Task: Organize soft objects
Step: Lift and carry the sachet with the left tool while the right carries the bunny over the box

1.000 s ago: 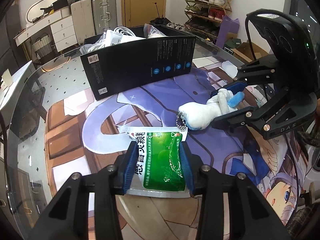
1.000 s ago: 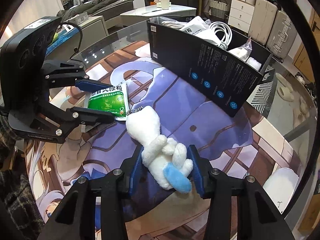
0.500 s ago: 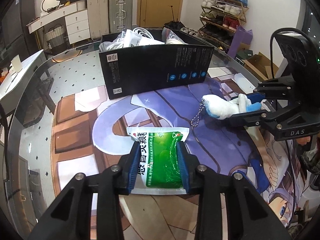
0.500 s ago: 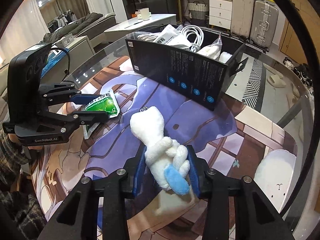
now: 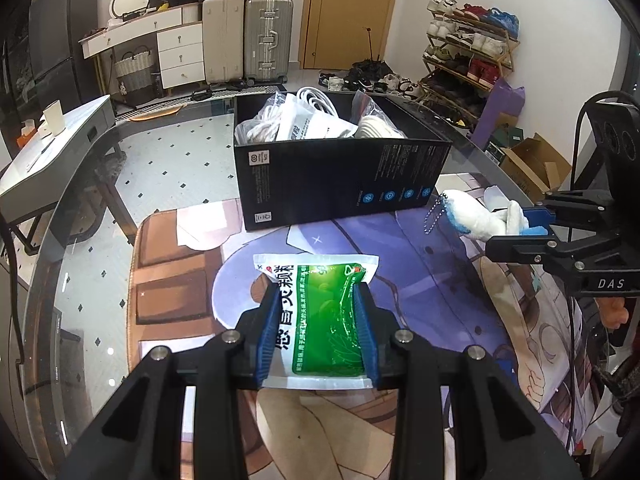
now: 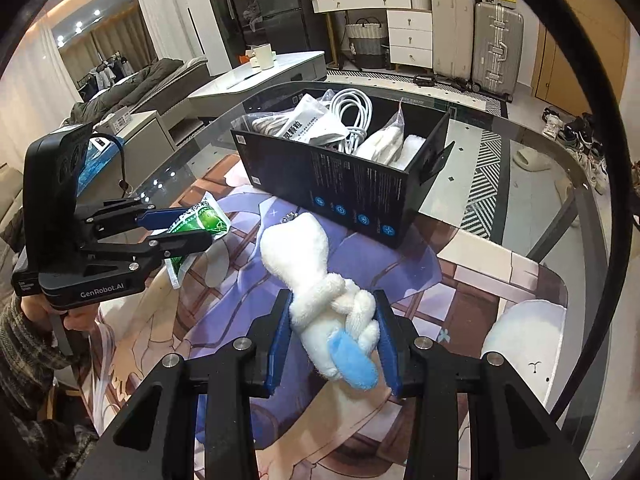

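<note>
My left gripper [image 5: 316,312] is shut on a green-and-white sachet [image 5: 320,312], lifted off the printed mat [image 5: 420,280]. In the right wrist view the same sachet [image 6: 196,220] sticks out between the left gripper's [image 6: 188,226] blue pads. A white plush toy [image 6: 320,284] with a blue tip and a bead chain is pinched by my right gripper [image 6: 332,332], held above the mat [image 6: 400,264]. From the left wrist view the plush toy [image 5: 476,216] and right gripper [image 5: 516,224] hang at the right. A black open box [image 5: 340,176] stands beyond both.
The black box [image 6: 360,184] holds white cables, pouches and bagged soft items. The round glass table [image 5: 168,160] ends in a curved edge. A grey side table, suitcases, a dresser and a shoe rack stand in the room behind. A sleeve [image 6: 24,352] shows at lower left.
Both grippers have risen with their loads: the sachet and the plush toy have left the mat. Both wrists rolled, and the box now looks nearer and more level.
</note>
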Tool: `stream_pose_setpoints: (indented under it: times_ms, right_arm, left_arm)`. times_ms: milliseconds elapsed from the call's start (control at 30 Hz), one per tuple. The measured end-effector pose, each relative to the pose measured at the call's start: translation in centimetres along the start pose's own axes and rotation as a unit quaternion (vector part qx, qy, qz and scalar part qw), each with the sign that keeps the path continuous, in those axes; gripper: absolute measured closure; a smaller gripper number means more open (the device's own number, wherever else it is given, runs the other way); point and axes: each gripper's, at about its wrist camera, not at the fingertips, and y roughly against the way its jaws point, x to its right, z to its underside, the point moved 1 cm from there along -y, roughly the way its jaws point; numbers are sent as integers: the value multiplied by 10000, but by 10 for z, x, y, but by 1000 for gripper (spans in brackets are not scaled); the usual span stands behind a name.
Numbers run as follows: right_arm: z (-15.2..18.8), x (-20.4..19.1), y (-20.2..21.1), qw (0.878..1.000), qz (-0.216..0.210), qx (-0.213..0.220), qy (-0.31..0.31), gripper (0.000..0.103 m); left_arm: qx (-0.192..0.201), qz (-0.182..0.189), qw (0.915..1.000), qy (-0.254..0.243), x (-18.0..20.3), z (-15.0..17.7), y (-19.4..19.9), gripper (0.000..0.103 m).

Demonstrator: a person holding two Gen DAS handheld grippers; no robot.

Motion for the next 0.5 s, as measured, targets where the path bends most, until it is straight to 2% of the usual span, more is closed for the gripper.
stream_pose_setpoints:
  times_ms: [100, 500]
  right_arm:
    - [-6, -4, 1, 10000, -1, 41, -3, 64]
    - [-27, -11, 8, 9998, 25, 188, 42, 64]
  left_arm:
    - [57, -164, 9998, -133, 3, -6, 2, 69]
    - [161, -261, 9994, -137, 3, -21, 9, 69]
